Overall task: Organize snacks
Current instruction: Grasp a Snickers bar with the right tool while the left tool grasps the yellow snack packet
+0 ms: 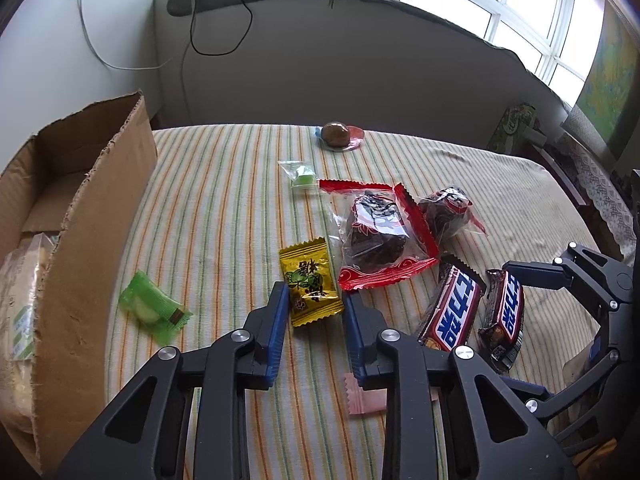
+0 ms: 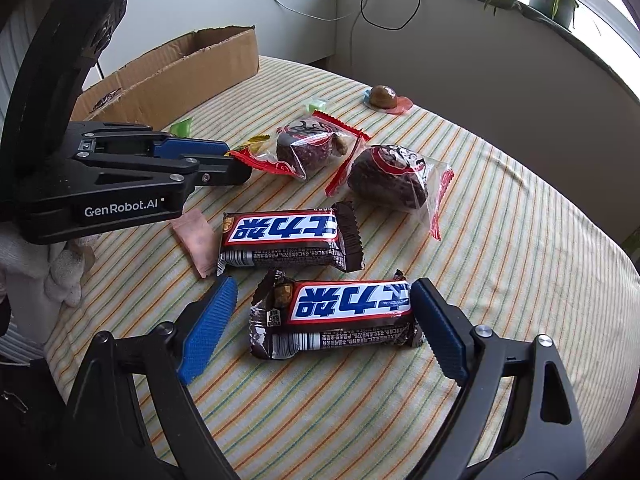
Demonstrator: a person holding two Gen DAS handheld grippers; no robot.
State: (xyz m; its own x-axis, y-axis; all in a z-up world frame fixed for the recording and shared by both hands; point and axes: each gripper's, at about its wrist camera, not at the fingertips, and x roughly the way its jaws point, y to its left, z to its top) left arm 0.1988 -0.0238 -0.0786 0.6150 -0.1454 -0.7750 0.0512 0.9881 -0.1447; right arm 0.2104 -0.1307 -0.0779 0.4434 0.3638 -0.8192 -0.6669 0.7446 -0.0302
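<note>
My left gripper [image 1: 315,298] is open, its blue pads on either side of a yellow candy packet [image 1: 310,282] lying on the striped cloth. It also shows in the right wrist view [image 2: 234,158]. My right gripper [image 2: 324,306] is open wide around the nearer Snickers bar [image 2: 340,314], not touching it. A second Snickers bar [image 2: 286,238] lies just beyond. Two dark cakes in clear red-edged wrappers [image 2: 310,146] [image 2: 390,178] lie farther back. A green candy [image 1: 154,308] lies by the cardboard box [image 1: 80,208] at the left.
A pink wrapper [image 2: 196,240] lies under the left gripper. A small clear bag with a green sweet [image 1: 300,174] and a brown round sweet on a red wrapper [image 1: 338,136] lie at the far side. The box holds packaged snacks [image 1: 20,304]. The wall and windowsill stand behind.
</note>
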